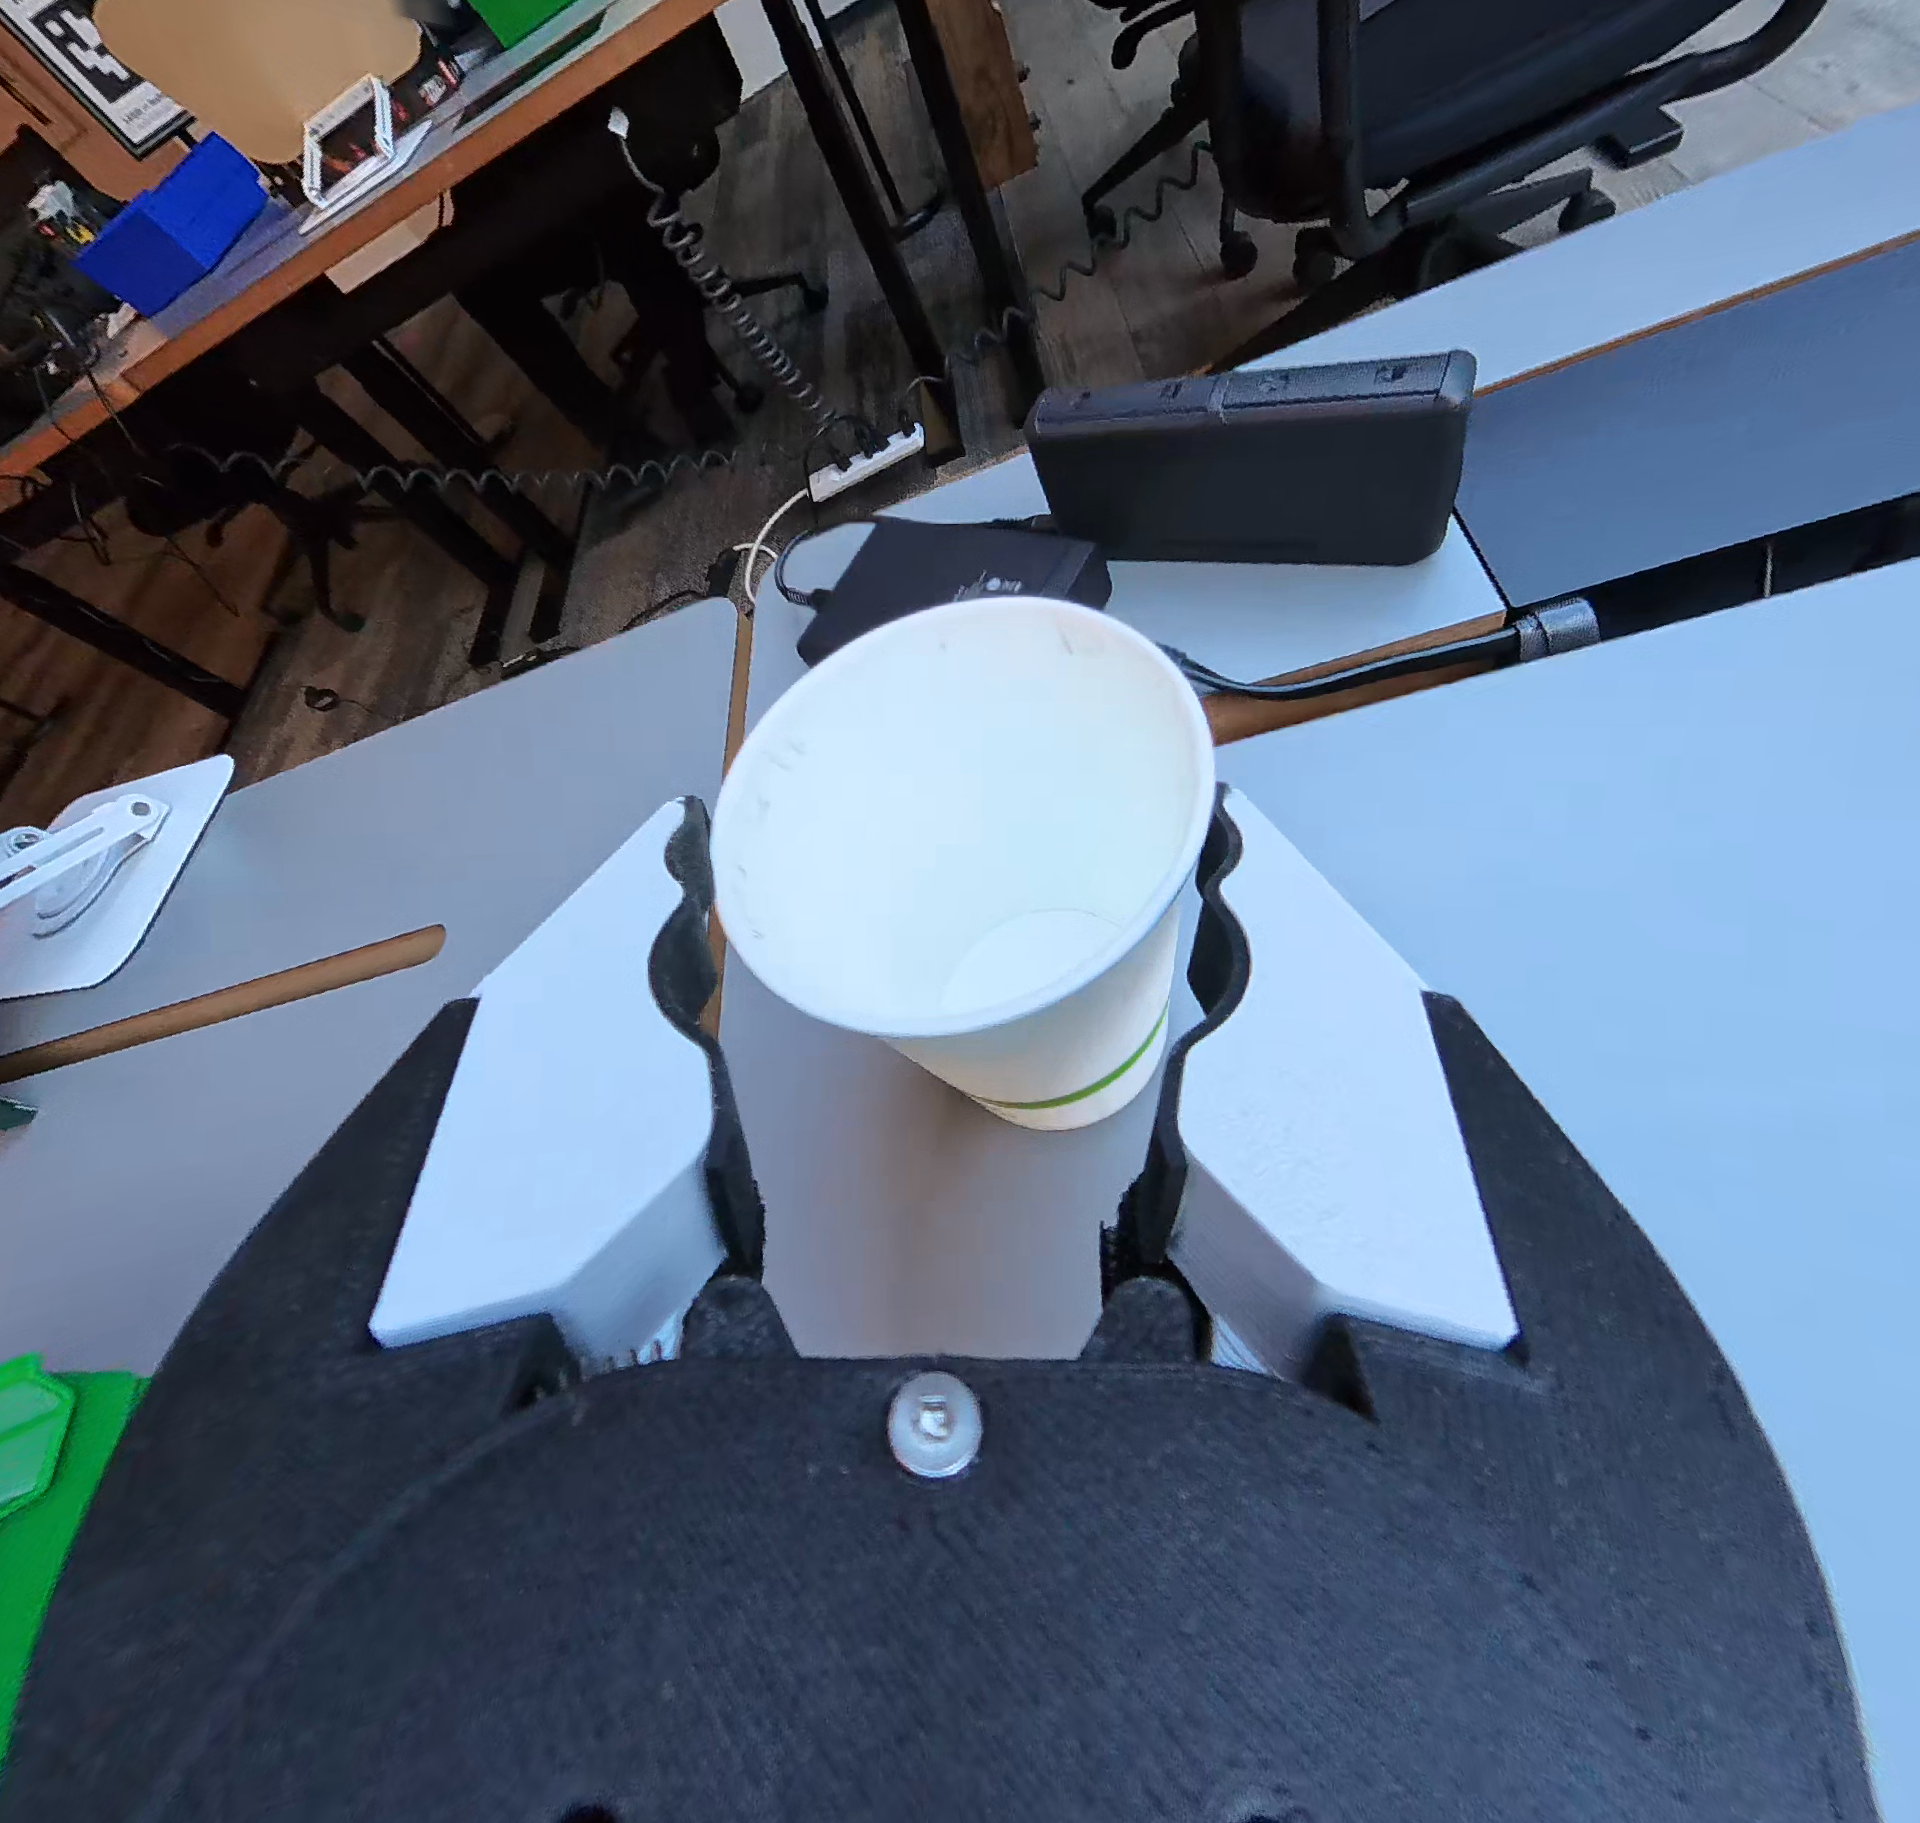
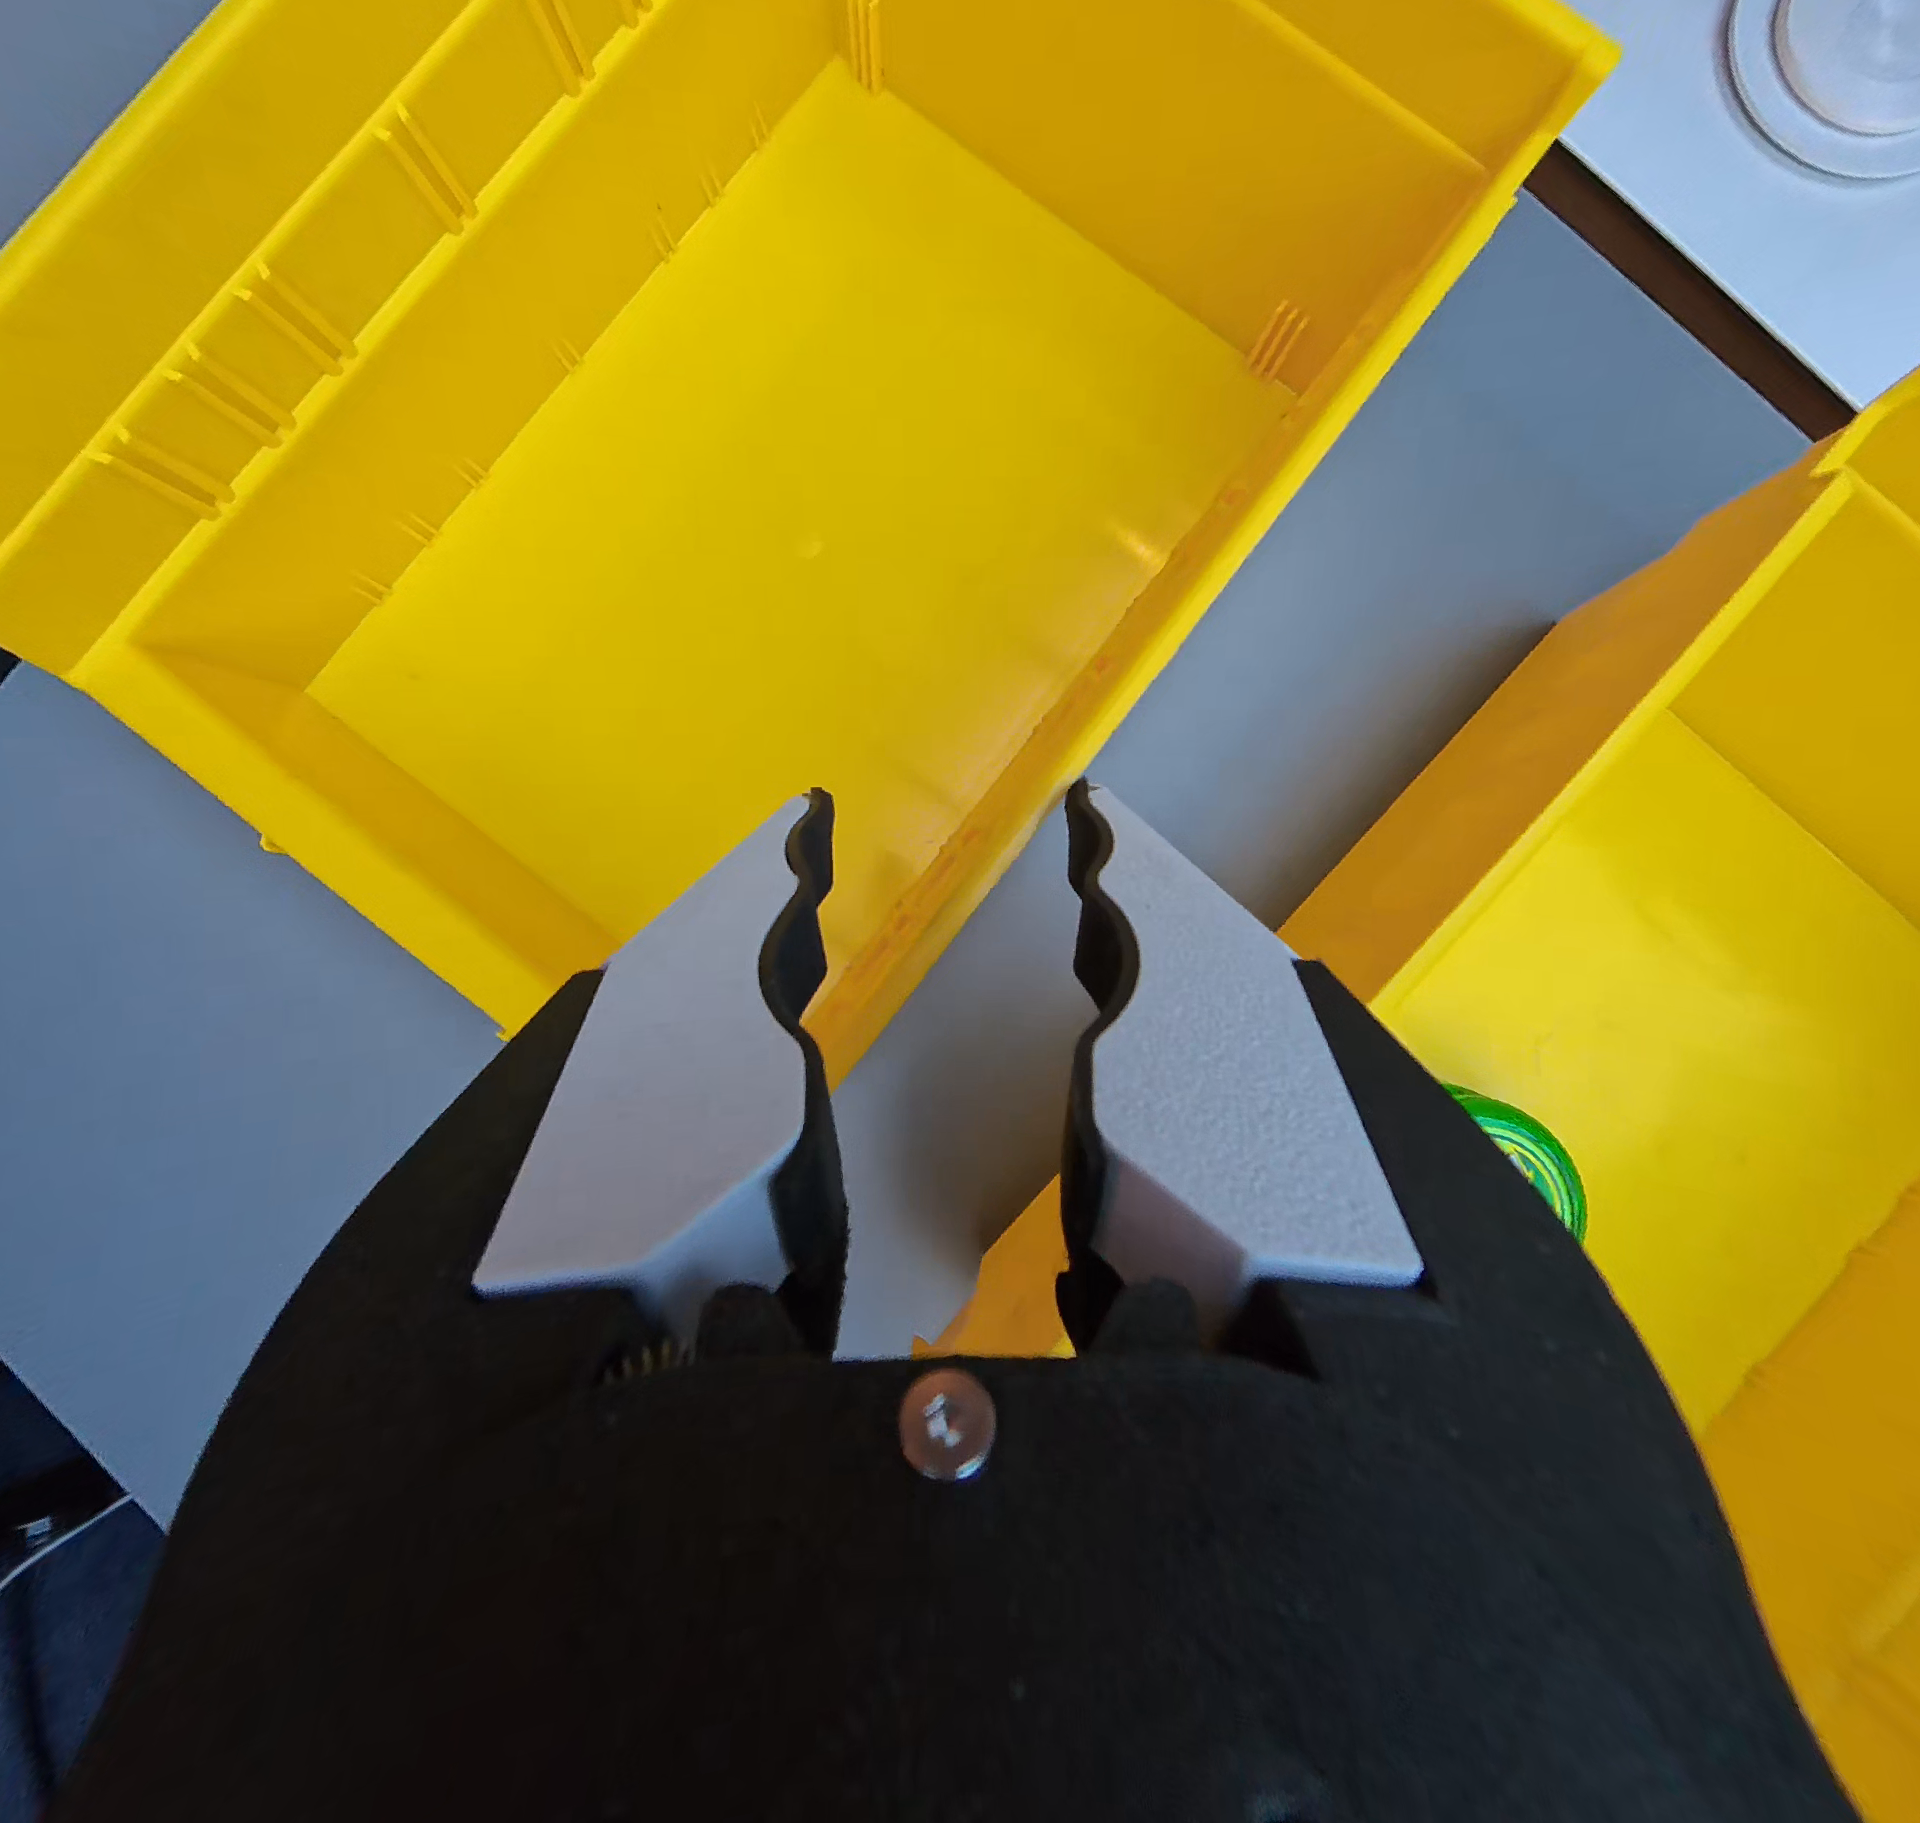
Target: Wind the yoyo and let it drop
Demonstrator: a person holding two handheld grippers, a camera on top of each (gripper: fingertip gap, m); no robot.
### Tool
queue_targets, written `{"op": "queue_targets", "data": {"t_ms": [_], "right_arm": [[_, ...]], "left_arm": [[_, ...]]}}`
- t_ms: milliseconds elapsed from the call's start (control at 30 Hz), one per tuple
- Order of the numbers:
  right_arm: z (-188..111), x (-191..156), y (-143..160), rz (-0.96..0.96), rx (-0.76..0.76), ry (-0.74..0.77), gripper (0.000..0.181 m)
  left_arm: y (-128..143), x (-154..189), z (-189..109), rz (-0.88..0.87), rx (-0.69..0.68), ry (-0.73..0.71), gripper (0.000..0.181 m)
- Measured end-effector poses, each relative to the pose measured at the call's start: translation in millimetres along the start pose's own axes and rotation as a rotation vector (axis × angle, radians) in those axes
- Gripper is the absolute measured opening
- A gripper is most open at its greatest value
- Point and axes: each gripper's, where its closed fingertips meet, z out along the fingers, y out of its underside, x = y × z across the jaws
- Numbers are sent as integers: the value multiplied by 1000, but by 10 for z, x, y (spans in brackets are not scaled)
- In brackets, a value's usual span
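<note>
While our left gripper (image 1: 951,838) pinches a white paper cup (image 1: 966,859), tilted above the grey table (image 1: 1558,942), our right gripper (image 2: 948,807) hovers spread and empty over a yellow bin (image 2: 790,485); the green yoyo (image 2: 1527,1160) lies in the near-right bin (image 2: 1662,942), probably our next reach.

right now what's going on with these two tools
The left tool is closed on a white paper cup, holding it tilted above a grey table. The right tool is open and holds nothing, hovering over the corner of an empty yellow bin. A green round object, possibly the yoyo, peeks out beside a second yellow bin, untouched.
</note>
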Motion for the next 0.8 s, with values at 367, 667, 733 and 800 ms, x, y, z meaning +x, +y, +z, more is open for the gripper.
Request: {"op": "queue_targets", "data": {"t_ms": [367,667,733,800], "right_arm": [[-61,2,22,7,5,10,45],[-116,46,-140,64,5,-28,52],[-127,184,-279,102,-17,-7,60],[-40,308,-400,171,-43,-3,66]], "left_arm": [[121,-74,-61,-47,31,-27,92],[-204,-13,-818,-189,138,-18,122],[-405,237,-1275,-250,223,58,118],[-502,652,-1688,-315,239,165,114]]}}
